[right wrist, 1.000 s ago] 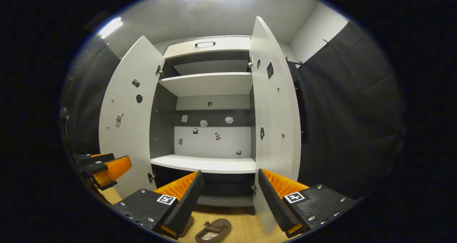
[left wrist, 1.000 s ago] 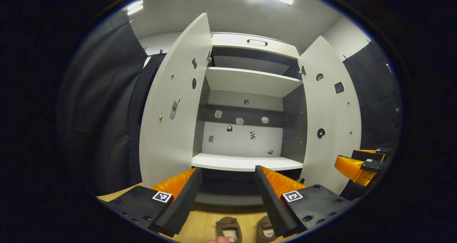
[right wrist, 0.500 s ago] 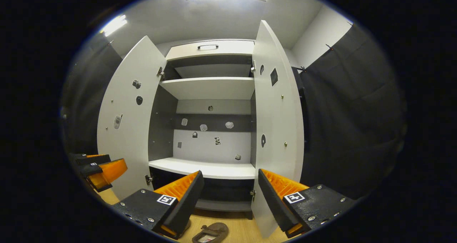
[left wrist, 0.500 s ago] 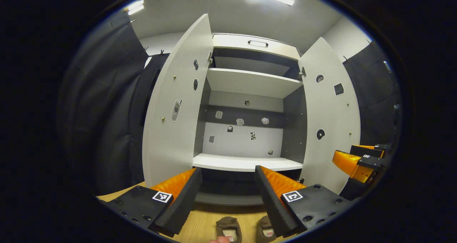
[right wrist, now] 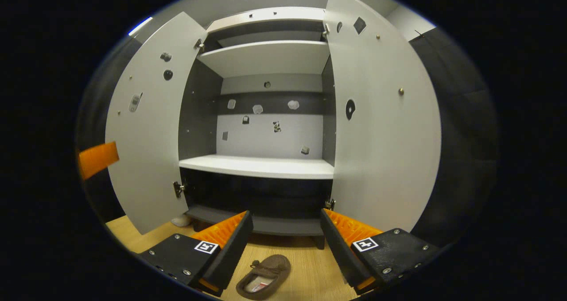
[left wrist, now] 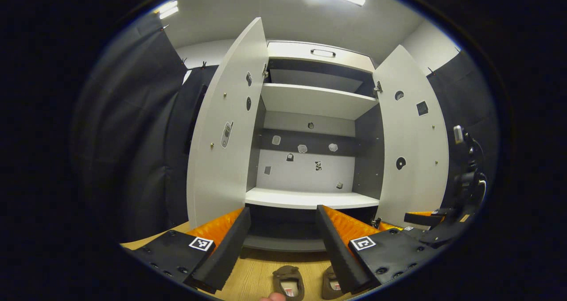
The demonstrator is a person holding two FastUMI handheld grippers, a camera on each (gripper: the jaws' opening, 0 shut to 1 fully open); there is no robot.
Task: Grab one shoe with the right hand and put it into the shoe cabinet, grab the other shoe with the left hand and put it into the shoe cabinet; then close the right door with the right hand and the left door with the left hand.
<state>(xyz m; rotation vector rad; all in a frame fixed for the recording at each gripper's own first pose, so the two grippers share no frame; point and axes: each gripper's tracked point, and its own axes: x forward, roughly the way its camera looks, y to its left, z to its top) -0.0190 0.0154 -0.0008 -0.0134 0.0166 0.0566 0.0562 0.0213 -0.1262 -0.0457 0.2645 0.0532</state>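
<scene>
Shoe cabinet (left wrist: 310, 199): stood on a wooden floor (right wrist: 310, 279), taken as the landmark for all entries. Left door (left wrist: 221, 150) and right door (left wrist: 409, 150) are both swung open, and small stickers are scattered over their inner faces and over the cabinet's back panel. Middle shelf (right wrist: 261, 166): white and bare; an upper shelf (left wrist: 314, 99) is set above it, and a dark bottom shelf (right wrist: 266, 223) lies just above the floor. Two brown shoes: placed side by side on the floor in front of the cabinet, outside it; in the left gripper view the left shoe (left wrist: 289, 282) and the right shoe (left wrist: 330, 283) are seen near the lower edge. In the right gripper view one shoe (right wrist: 263, 271) is seen lying on the floor in front of the cabinet, between that gripper's fingers and below them, untouched. Left gripper (left wrist: 282, 234): held in front of the cabinet's lower opening, jaws apart, nothing held. Right gripper (right wrist: 285, 237): held in front of the cabinet base, above the shoe, jaws apart, nothing held; it is also seen in the left gripper view beside the right door.
</scene>
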